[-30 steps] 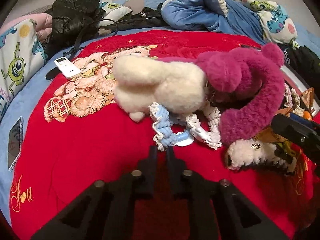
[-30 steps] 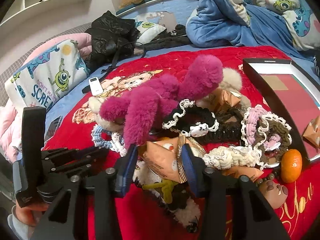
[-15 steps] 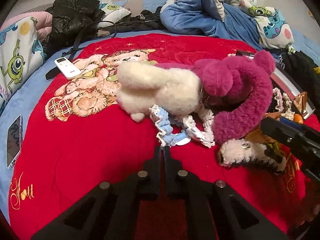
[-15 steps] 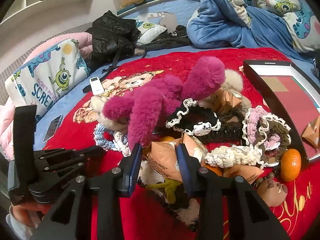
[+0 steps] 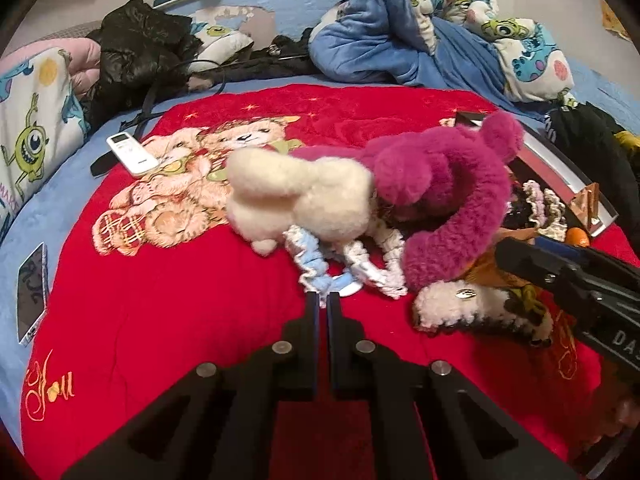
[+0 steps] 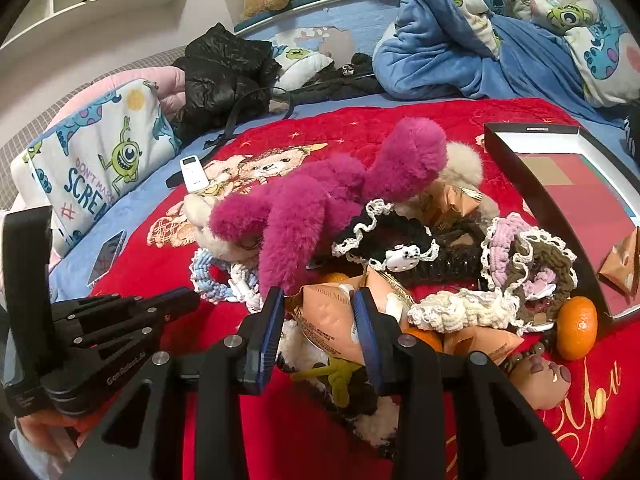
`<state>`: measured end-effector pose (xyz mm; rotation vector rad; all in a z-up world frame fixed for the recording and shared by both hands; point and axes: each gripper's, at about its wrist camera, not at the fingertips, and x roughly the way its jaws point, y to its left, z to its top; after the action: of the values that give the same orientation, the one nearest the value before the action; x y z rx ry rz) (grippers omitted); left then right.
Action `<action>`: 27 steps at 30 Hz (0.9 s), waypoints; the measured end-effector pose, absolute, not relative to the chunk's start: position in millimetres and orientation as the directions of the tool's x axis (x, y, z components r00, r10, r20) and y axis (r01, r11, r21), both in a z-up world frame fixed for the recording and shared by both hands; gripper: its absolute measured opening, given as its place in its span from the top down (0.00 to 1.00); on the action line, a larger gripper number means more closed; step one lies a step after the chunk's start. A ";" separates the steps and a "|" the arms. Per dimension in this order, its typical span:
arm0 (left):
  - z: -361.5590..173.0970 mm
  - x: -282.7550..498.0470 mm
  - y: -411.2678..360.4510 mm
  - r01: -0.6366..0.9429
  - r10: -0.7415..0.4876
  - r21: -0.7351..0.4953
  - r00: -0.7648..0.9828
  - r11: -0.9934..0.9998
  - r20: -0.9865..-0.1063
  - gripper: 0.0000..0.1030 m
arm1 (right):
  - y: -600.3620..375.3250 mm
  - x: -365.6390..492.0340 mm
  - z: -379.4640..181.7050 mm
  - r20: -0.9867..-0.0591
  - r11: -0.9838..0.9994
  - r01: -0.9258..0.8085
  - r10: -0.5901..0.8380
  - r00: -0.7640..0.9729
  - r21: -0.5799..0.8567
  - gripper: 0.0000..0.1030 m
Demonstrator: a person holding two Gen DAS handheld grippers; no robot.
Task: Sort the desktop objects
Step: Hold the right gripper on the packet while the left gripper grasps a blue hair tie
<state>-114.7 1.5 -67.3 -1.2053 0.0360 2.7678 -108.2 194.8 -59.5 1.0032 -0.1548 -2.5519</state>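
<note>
Snack packet (image 6: 326, 320) sits between right tool (image 6: 320, 312) fingers.

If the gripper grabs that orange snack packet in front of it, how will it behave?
The orange snack packet looks like thin, creased film, so it will probably crumple and feel light. Its glossy surface may slip between the right gripper pads. It lies across the pile, so lifting it may nudge the tangerine.

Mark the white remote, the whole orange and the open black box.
white remote (image 6: 193, 173), right wrist view, middle of its body
orange (image 6: 577, 328), right wrist view, centre of its peel
black box (image 6: 508, 160), right wrist view, its near wall
</note>
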 end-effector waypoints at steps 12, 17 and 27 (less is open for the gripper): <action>-75.8 -121.5 8.3 -0.089 0.038 0.029 -0.667 -0.996 -0.744 0.65 | 194.2 -109.9 -60.3 -0.632 -0.914 0.321 -0.403 -0.662 0.247 0.66; -79.1 -125.7 7.7 -0.100 0.068 -0.003 -0.656 -0.995 -0.751 0.65 | 194.7 -109.8 -60.9 -0.633 -0.914 0.321 -0.403 -0.661 0.247 0.66; -79.0 -126.5 15.9 -0.119 0.075 0.006 -0.665 -0.993 -0.743 0.65 | 192.5 -108.9 -61.2 -0.635 -0.916 0.318 -0.398 -0.662 0.243 0.66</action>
<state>-126.5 15.9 -79.0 -1.2326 0.0825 2.7723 -108.9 192.5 -61.2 1.0103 -0.1557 -2.5479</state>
